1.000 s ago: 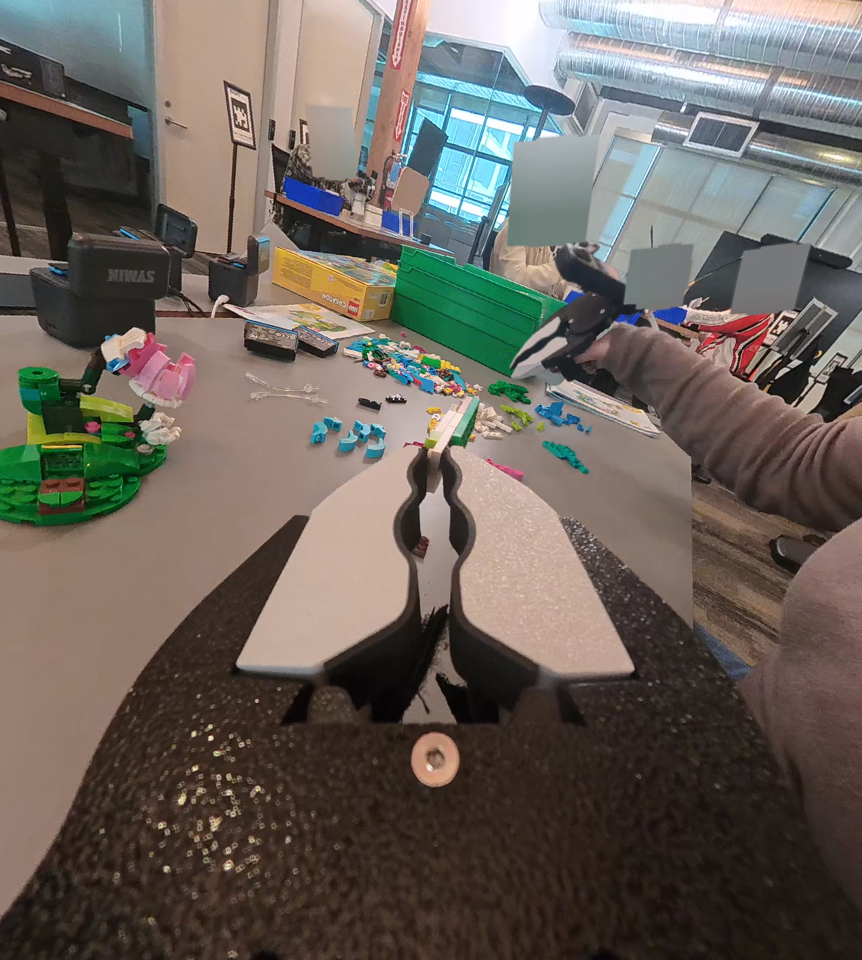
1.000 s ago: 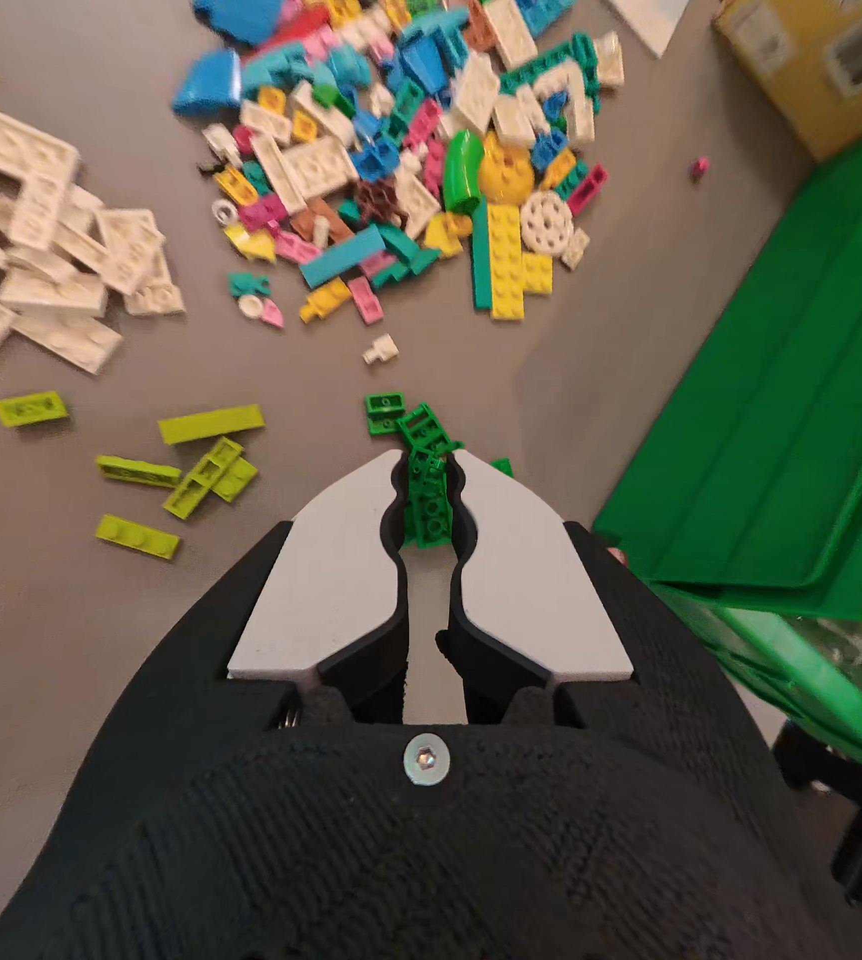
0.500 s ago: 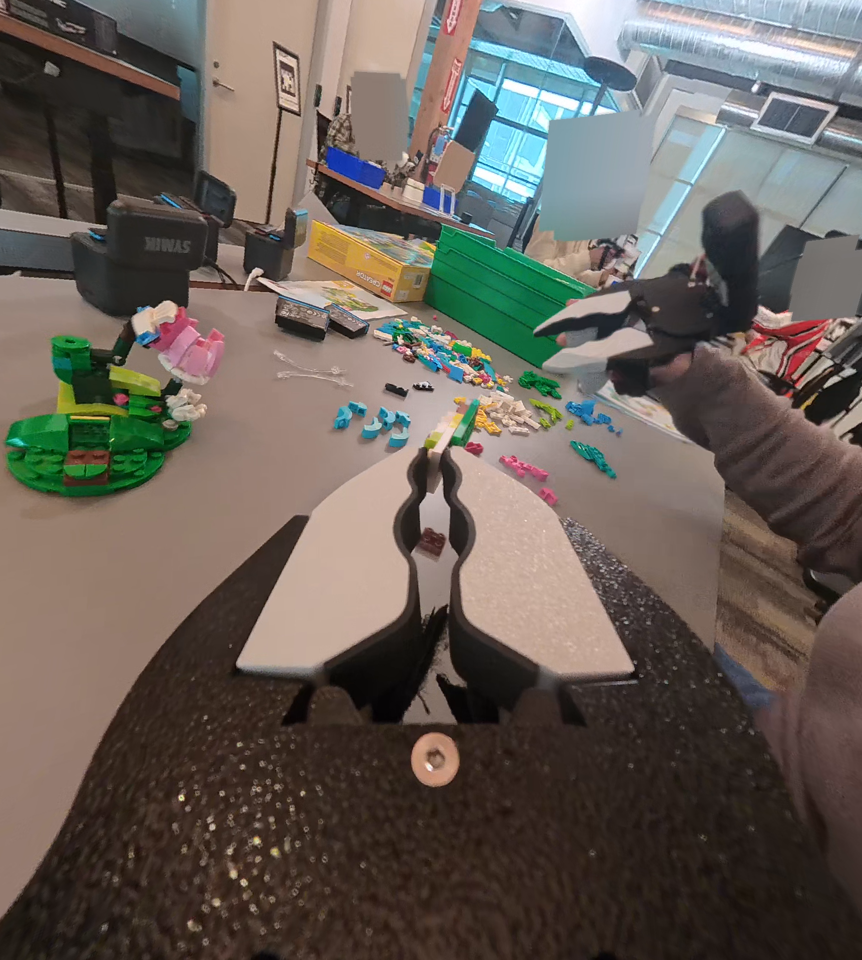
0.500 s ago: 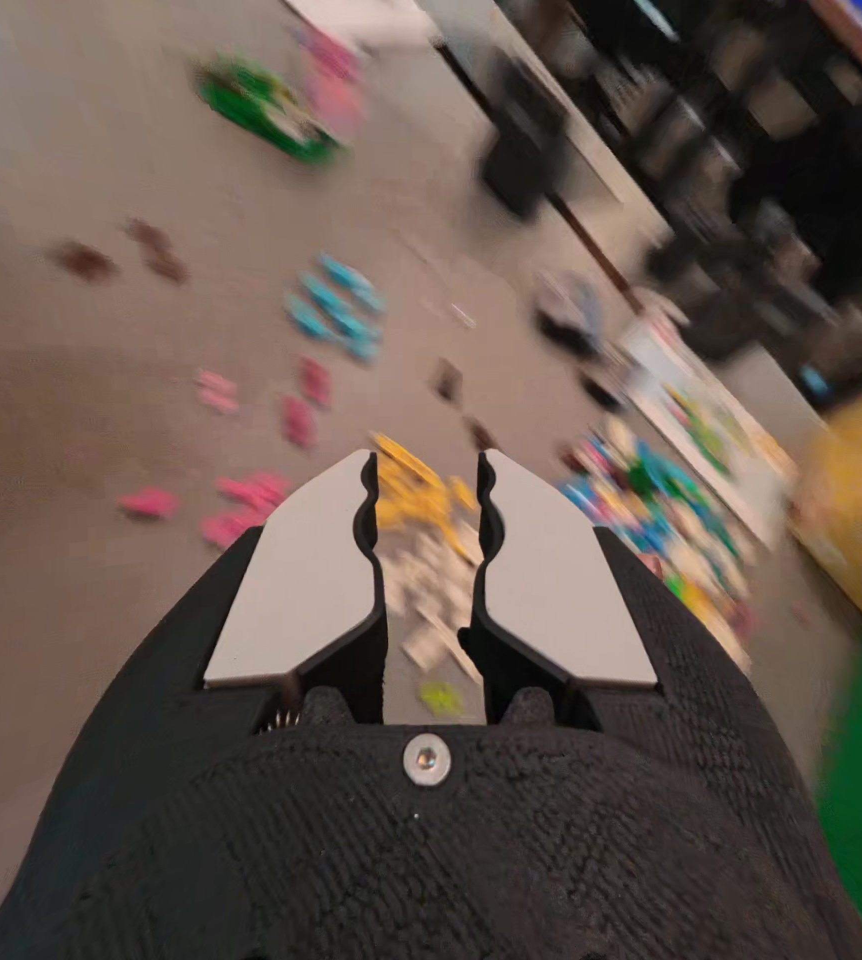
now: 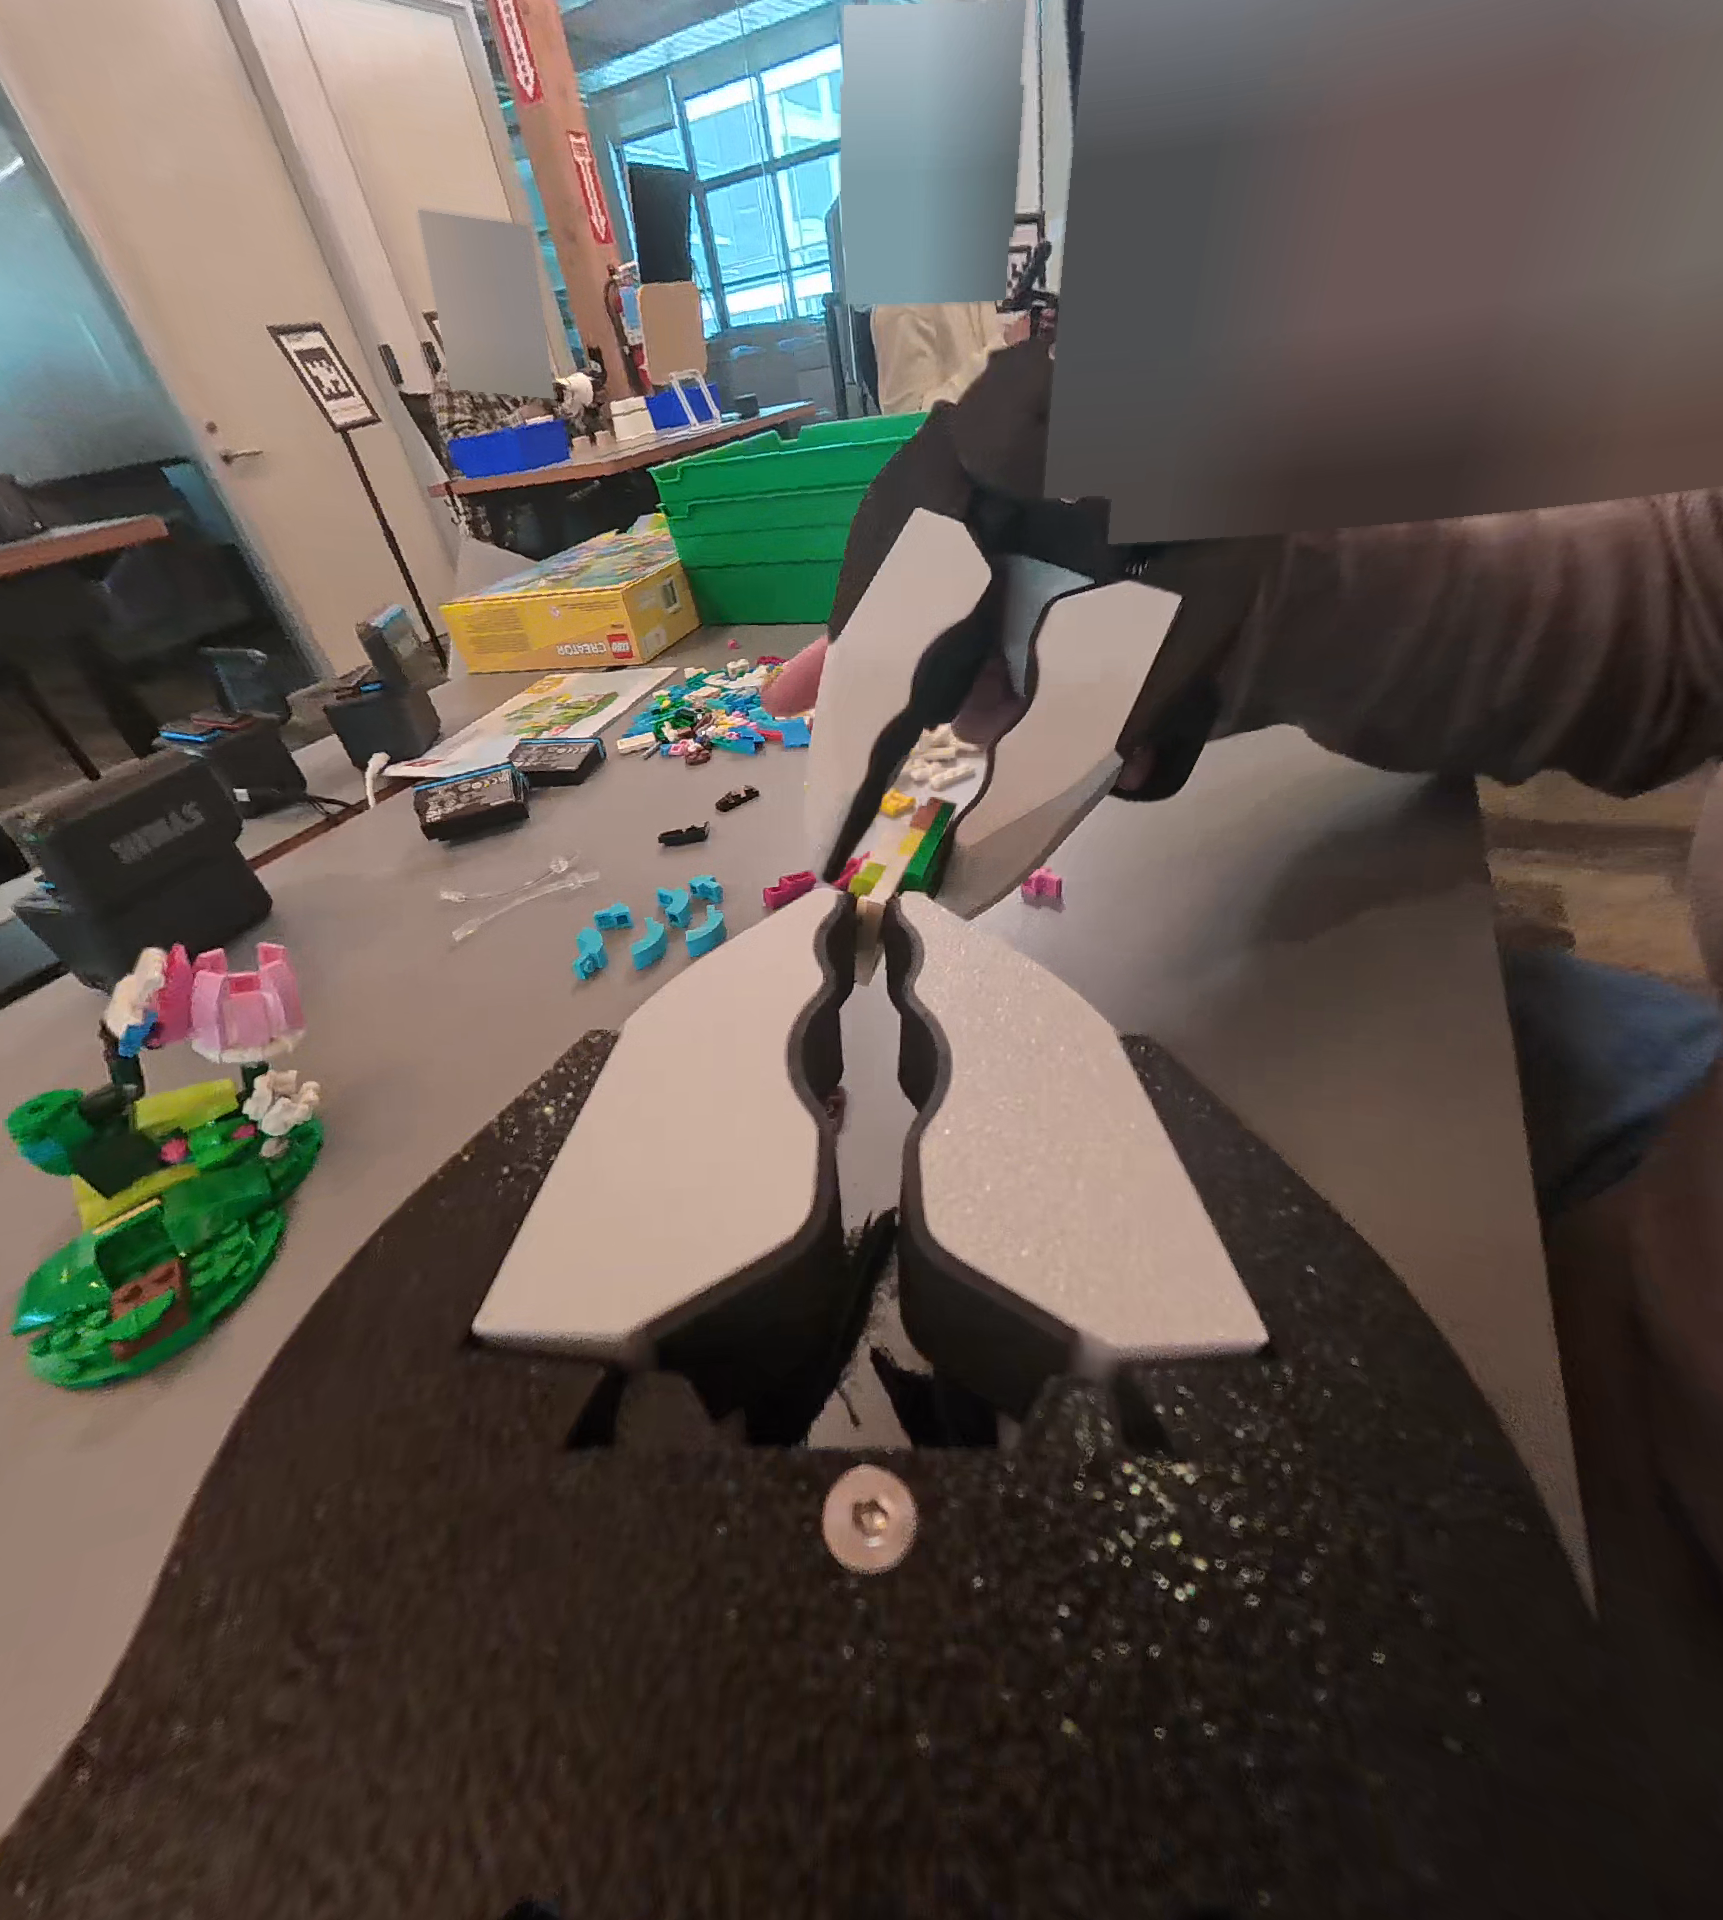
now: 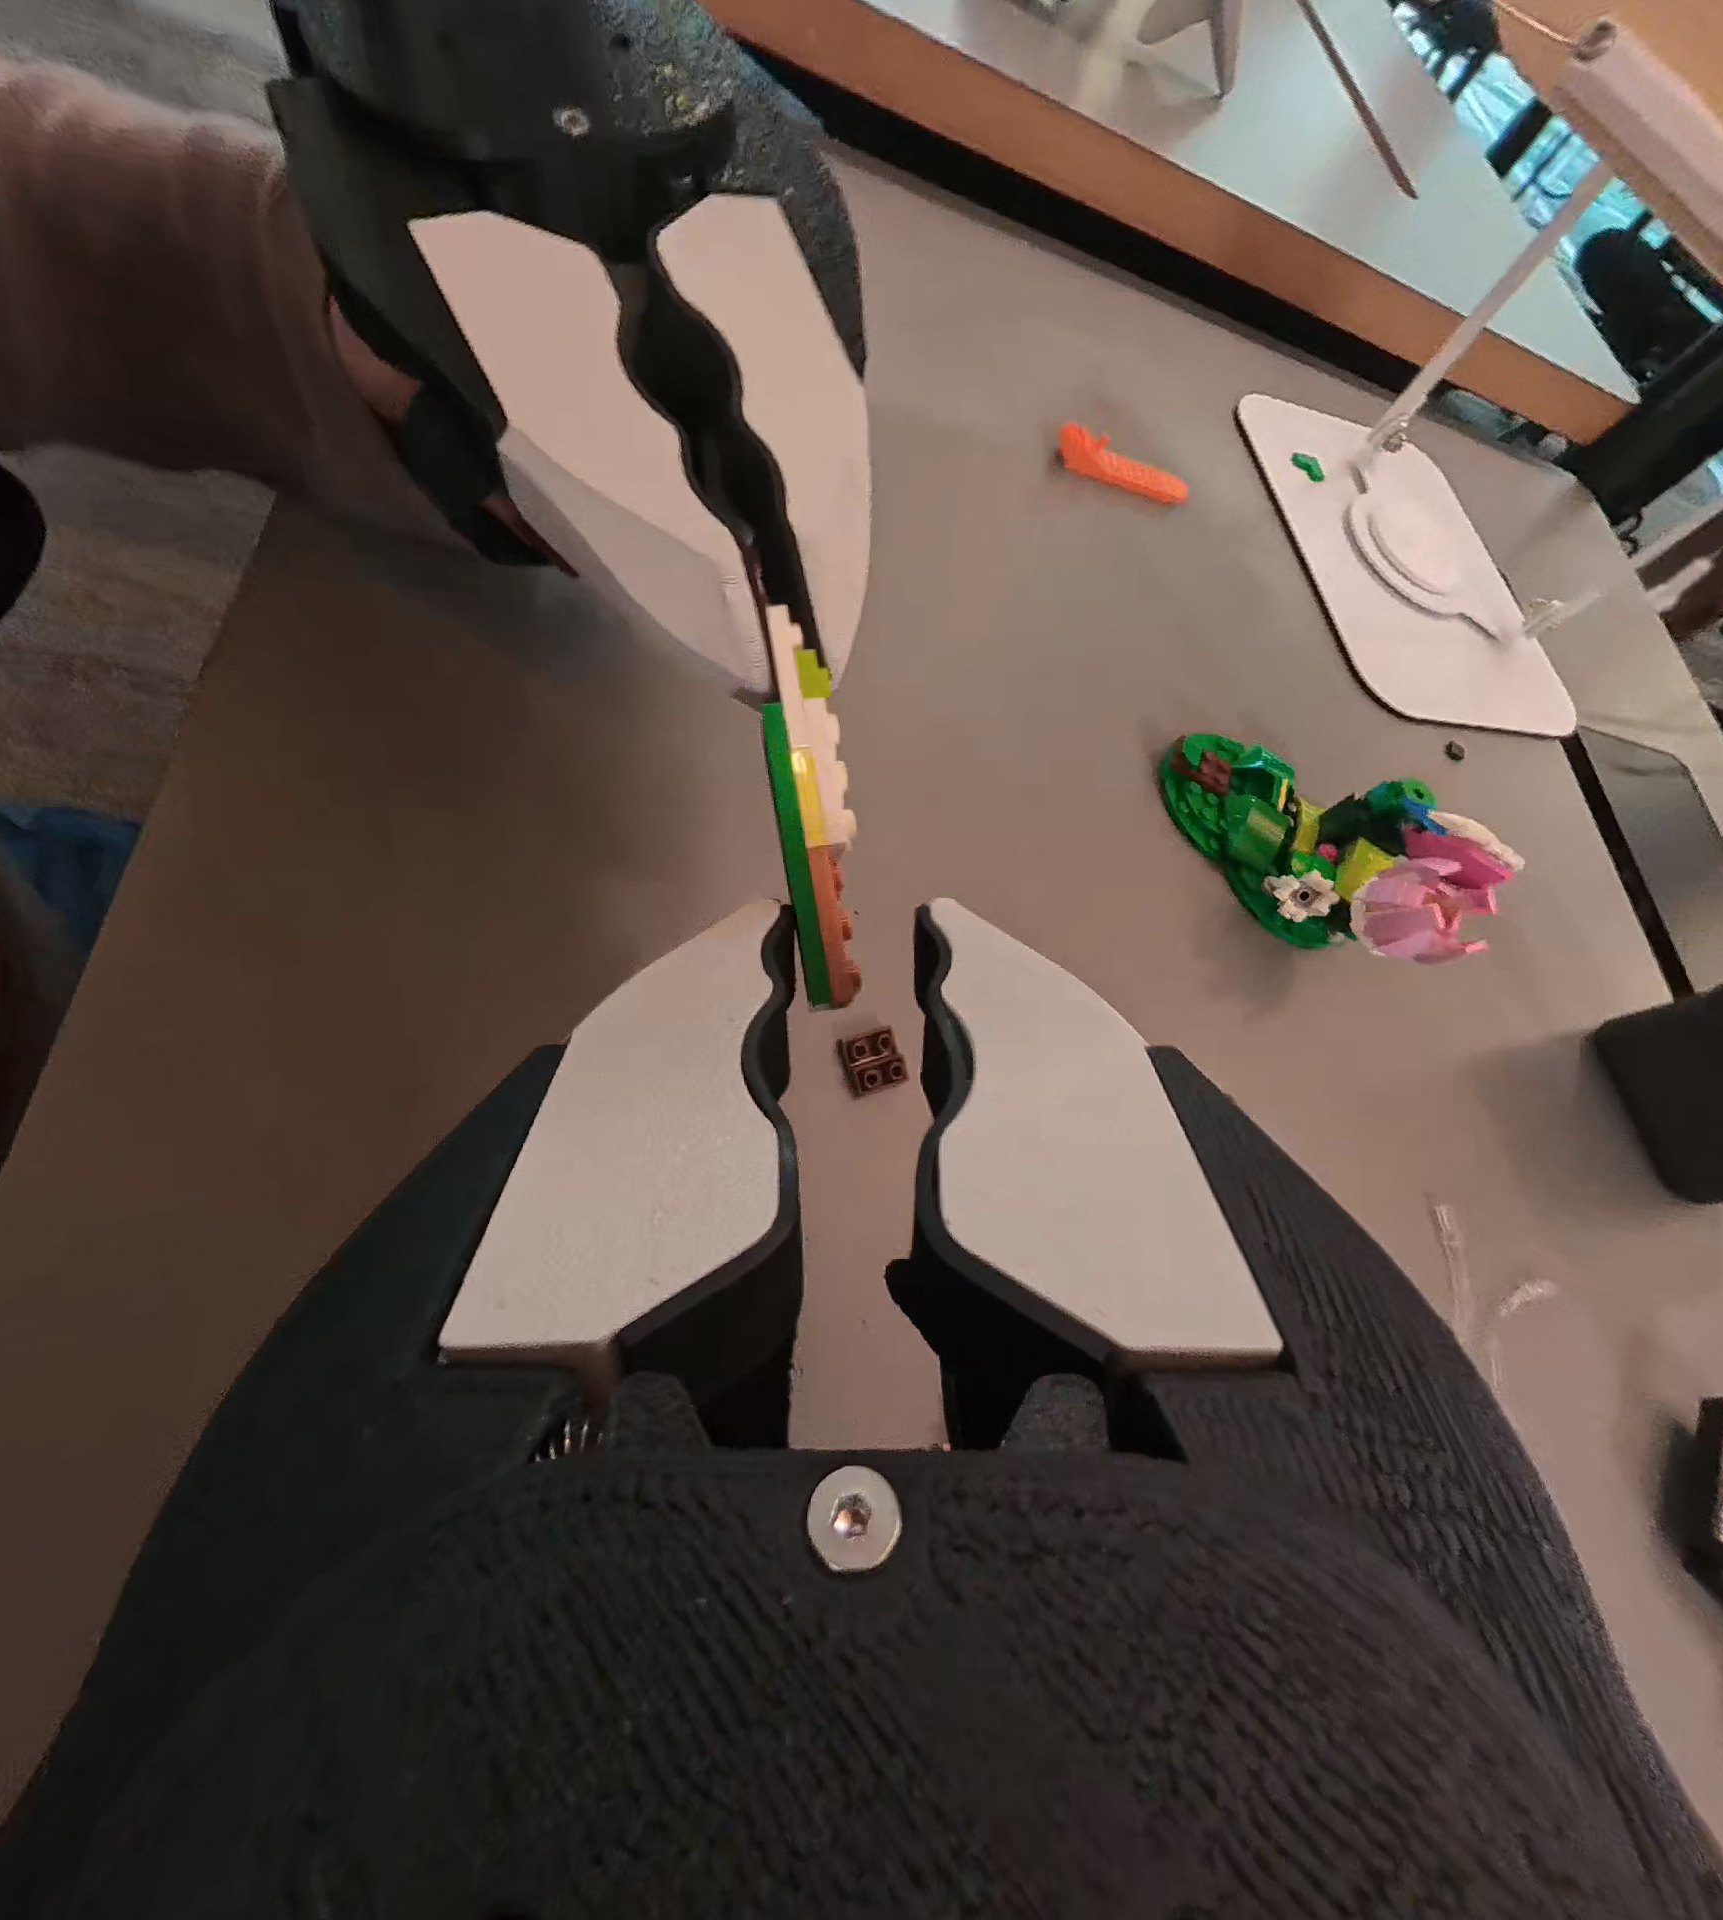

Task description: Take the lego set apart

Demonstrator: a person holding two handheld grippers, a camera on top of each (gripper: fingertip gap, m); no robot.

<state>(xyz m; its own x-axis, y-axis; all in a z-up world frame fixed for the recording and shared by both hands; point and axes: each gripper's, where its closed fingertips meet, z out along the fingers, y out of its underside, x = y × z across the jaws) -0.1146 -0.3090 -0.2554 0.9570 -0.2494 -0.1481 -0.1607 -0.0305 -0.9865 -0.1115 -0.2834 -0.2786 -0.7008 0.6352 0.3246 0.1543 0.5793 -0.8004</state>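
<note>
Off-task clutter on my grey table (image 5: 348,1039)

Far side, I see a yellow box (image 5: 566,618) just beside stacked green bins (image 5: 774,520), a booklet (image 5: 545,712) near two black battery packs (image 5: 472,802), and a black charger case (image 5: 145,862). Opposite end: an orange tool (image 6: 1122,473) near a white stand base (image 6: 1408,582).

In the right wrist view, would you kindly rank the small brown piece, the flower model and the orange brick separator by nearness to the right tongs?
1. Small brown piece, between the right tongs.
2. Flower model, off right.
3. Orange brick separator, far, upper right.
</note>
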